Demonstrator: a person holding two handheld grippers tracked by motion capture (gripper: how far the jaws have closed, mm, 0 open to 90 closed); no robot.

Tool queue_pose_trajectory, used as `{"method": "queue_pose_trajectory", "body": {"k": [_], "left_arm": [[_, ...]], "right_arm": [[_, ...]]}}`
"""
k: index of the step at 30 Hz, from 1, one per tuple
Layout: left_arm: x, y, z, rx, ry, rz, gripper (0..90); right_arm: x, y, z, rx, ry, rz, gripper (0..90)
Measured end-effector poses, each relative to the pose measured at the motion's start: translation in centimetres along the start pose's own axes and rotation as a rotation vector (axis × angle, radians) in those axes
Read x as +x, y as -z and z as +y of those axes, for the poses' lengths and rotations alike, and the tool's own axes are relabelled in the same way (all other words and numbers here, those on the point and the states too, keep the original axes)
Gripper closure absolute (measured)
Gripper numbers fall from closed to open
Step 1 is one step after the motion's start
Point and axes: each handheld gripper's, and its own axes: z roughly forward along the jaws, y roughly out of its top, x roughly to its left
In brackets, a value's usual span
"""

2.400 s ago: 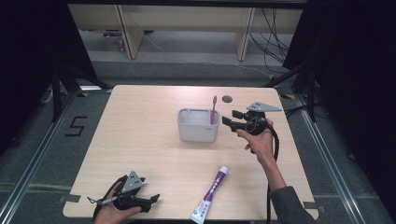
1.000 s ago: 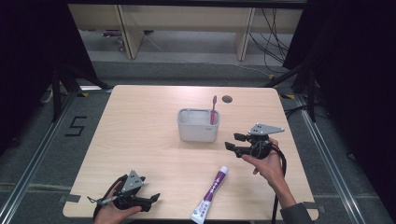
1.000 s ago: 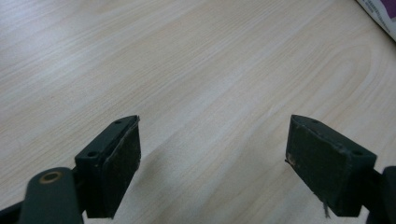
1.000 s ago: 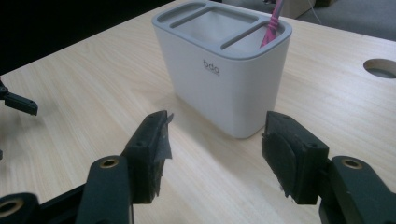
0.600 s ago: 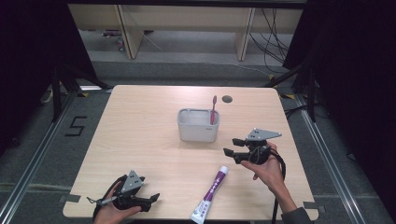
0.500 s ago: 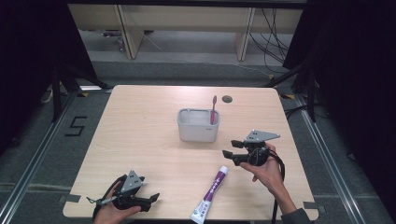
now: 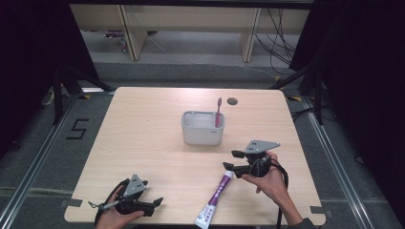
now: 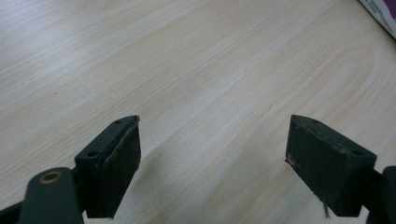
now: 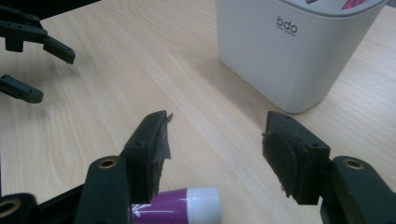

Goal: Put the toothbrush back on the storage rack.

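High view: the right gripper (image 7: 232, 160) has dropped from the white holder (image 7: 202, 128) to the toothpaste tube (image 7: 216, 194), jaws wide, empty. The left gripper (image 7: 154, 204) idles gaping at the desk's near edge; a pickup looks likely.

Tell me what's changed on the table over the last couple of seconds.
The right tool pulled back from beside the white holder toward the person's edge and now sits open just over the cap end of the purple toothpaste tube, holding nothing. The left tool, the pink toothbrush in the holder and the tube stayed where they were.
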Motion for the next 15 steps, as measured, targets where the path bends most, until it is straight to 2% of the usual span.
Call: {"method": "queue_pose_trajectory", "body": {"k": [1,2,4,5,6,8,11,14,15], "left_arm": [[-0.1,0.0,0.0,-0.003,0.008,-0.004,17.5],[-0.1,-0.1,0.0,-0.008,0.006,-0.001,17.5],[-0.1,-0.1,0.0,-0.007,0.004,-0.003,17.5],[-0.1,-0.1,0.0,-0.009,0.007,-0.001,17.5],[-0.1,-0.1,0.0,-0.008,0.006,-0.004,17.5],[0.0,0.0,0.0,0.003,0.004,-0.011,17.5],[-0.1,0.0,0.0,-0.007,0.006,-0.002,17.5],[-0.1,-0.1,0.0,-0.009,0.006,0.0,17.5],[-0.1,-0.1,0.0,-0.009,0.006,-0.001,17.5]], "right_arm": [[0.1,0.0,0.0,0.003,-0.01,0.002,41.0],[0.1,-0.1,-0.1,0.003,0.007,0.007,41.0],[0.3,-0.2,-0.2,0.009,0.011,0.019,41.0],[0.4,-0.2,-0.2,0.001,0.027,0.002,40.8],[0.6,-0.3,-0.3,0.018,0.015,0.018,40.8],[0.8,-0.2,-0.4,0.021,0.023,0.009,40.8],[1.2,-0.4,-0.6,0.033,0.016,0.023,40.5],[1.3,-0.5,-0.9,0.029,0.051,0.021,39.4],[1.5,-0.5,-1.0,0.038,0.025,0.026,39.1]]}}
